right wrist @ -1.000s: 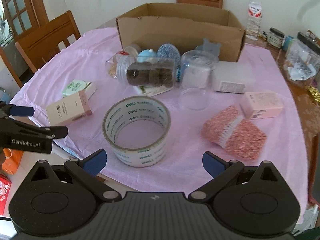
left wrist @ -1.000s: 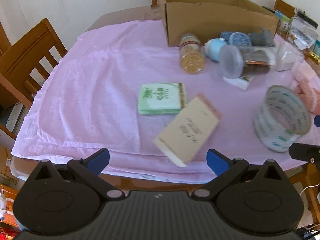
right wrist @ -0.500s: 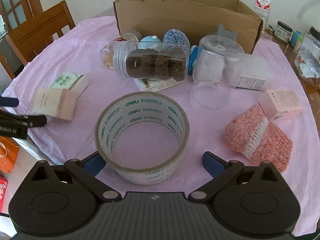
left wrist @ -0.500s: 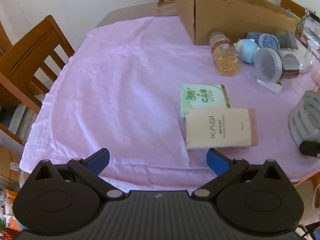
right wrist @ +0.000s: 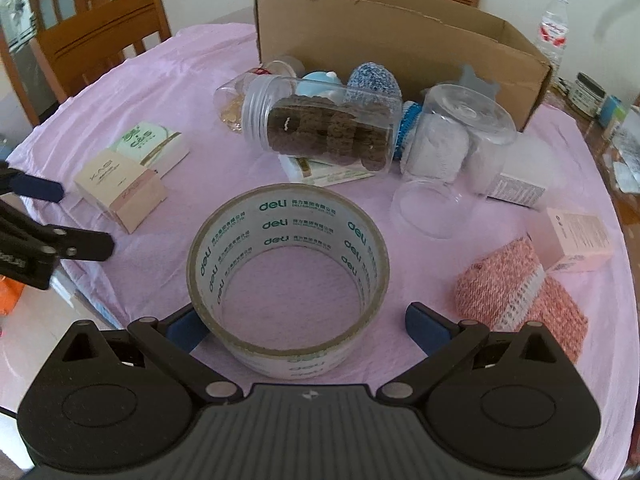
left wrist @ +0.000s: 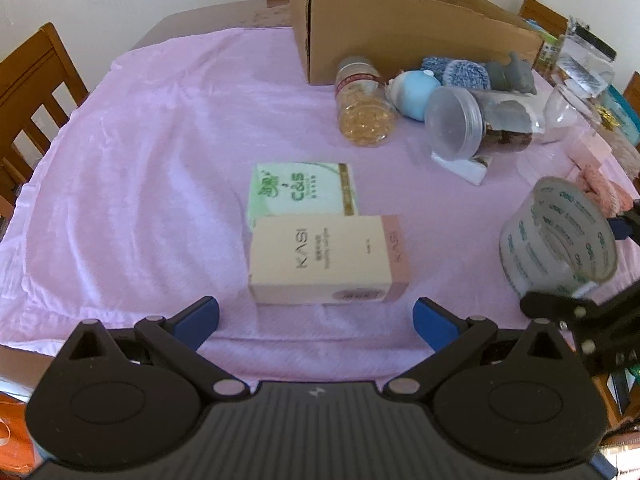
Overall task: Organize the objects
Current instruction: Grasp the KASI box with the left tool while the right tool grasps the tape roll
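The beige box (left wrist: pixel 326 260) that was tilted in the air a second ago now lies flat on the pink cloth (left wrist: pixel 140 168), touching the green box (left wrist: pixel 302 192). The right gripper (right wrist: pixel 302 326) has come forward, so its spread jaws now flank the tape roll (right wrist: pixel 288 276). The left gripper (left wrist: pixel 316 314) has drawn nearer the beige box, jaws wide.

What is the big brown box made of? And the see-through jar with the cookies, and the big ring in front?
The big brown box looks like matte corrugated cardboard: dull brown walls with raw, folded edges. The cookie jar seems to be clear, glossy plastic, since the cookies show through; glass is possible. The ring is a roll of shiny clear packing tape, with its printed core showing through.
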